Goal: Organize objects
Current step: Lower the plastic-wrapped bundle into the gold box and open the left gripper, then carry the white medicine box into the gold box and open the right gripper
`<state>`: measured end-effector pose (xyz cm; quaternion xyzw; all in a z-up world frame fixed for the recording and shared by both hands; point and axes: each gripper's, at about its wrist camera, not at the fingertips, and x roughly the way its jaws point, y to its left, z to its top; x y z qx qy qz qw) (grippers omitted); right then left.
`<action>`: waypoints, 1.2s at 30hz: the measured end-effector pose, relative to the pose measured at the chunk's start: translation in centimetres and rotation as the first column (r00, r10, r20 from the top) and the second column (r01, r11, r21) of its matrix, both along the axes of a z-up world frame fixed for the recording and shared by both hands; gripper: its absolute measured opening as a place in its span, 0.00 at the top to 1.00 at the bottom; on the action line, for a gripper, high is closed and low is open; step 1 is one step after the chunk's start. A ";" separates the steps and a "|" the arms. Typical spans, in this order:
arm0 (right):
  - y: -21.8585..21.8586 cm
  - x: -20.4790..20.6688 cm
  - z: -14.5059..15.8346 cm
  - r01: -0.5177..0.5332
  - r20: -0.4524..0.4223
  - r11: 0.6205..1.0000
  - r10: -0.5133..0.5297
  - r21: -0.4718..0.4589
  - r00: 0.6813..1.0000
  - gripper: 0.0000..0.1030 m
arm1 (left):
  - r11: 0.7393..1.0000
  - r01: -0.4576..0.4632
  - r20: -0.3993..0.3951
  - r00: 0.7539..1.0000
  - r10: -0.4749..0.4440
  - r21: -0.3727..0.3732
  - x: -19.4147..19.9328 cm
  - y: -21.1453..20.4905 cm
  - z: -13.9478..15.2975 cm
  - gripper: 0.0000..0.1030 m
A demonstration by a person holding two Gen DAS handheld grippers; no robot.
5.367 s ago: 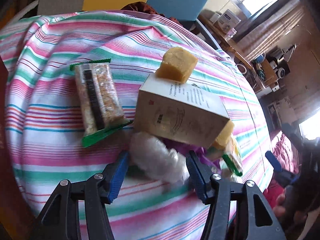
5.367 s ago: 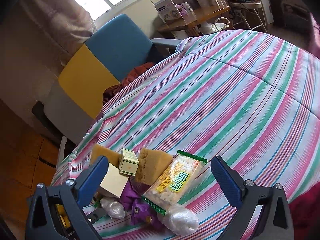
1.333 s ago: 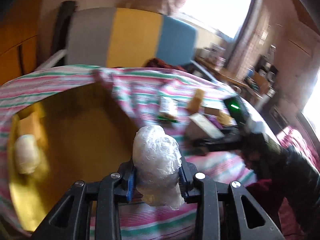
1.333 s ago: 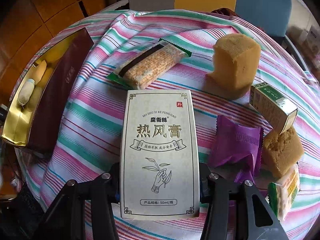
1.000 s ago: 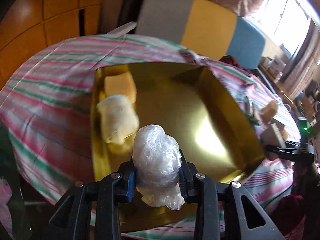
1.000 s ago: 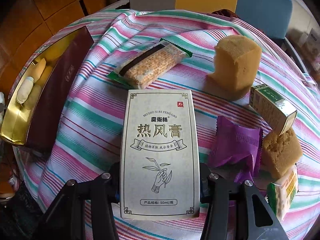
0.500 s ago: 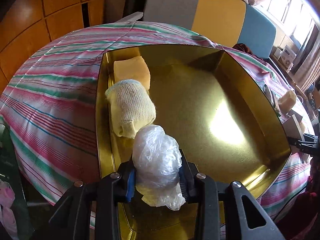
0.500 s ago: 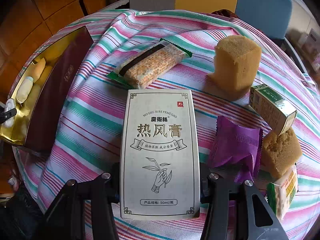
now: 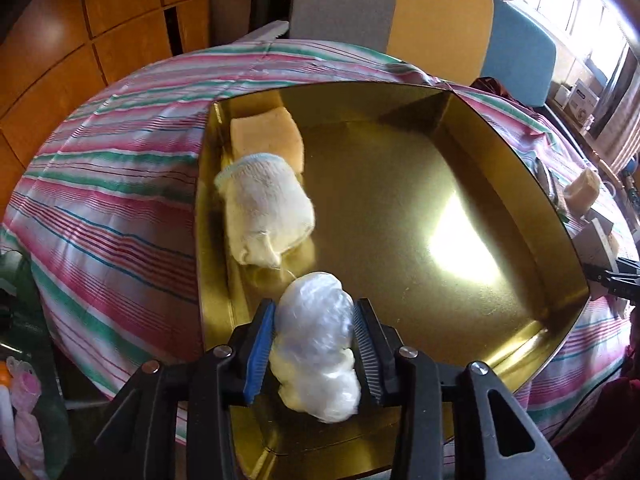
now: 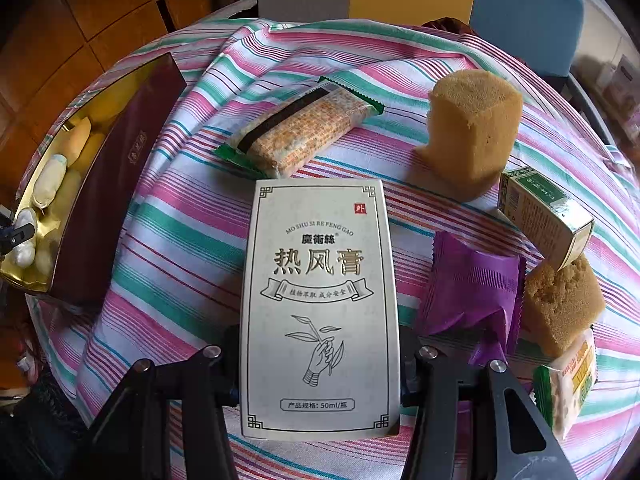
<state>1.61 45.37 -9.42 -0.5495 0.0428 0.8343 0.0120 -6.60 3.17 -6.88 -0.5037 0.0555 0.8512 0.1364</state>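
Note:
In the left wrist view my left gripper (image 9: 314, 344) hangs over the near-left part of a gold tin tray (image 9: 532, 184). A crumpled clear plastic-wrapped bundle (image 9: 316, 340) fills the gap between its blue pads (image 9: 260, 344), and the jaws are opening. The tray also holds a yellow sponge (image 9: 264, 136) and a cream knitted cloth roll (image 9: 264, 212) along its left wall. In the right wrist view my right gripper (image 10: 320, 364) is shut on a tall white ointment box (image 10: 320, 300) above the striped cloth (image 10: 180, 240); the box hides its pads.
On the cloth lie a green-edged cracker pack (image 10: 304, 132), a tall sponge block (image 10: 472, 128), a small green-white carton (image 10: 544, 216), a purple packet (image 10: 472, 288), another sponge (image 10: 560, 308) and a snack pack (image 10: 568, 392). The tin's maroon side (image 10: 108, 184) is at the left.
The left gripper swung from the cloth to over the gold tray and tipped downward; the plastic bundle now sits slightly lower between the pads. The right gripper and white box stayed still.

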 end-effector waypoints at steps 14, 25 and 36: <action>0.0 0.1 0.2 -0.001 0.013 0.999 0.001 -0.033 1.000 0.35 | 0.994 -0.003 -0.083 0.996 -0.006 -0.106 0.6 0.3 0.4 0.61; 0.3 0.9 0.6 0.021 0.010 0.997 -0.020 -0.068 1.000 0.32 | 0.998 -0.007 -0.097 0.995 0.002 -0.060 1.1 -0.1 0.8 0.61; -0.1 -0.5 1.7 0.065 -0.046 0.998 -0.066 -0.026 0.997 0.50 | 0.996 -0.063 -0.119 0.990 0.070 0.059 1.2 -3.3 3.0 0.61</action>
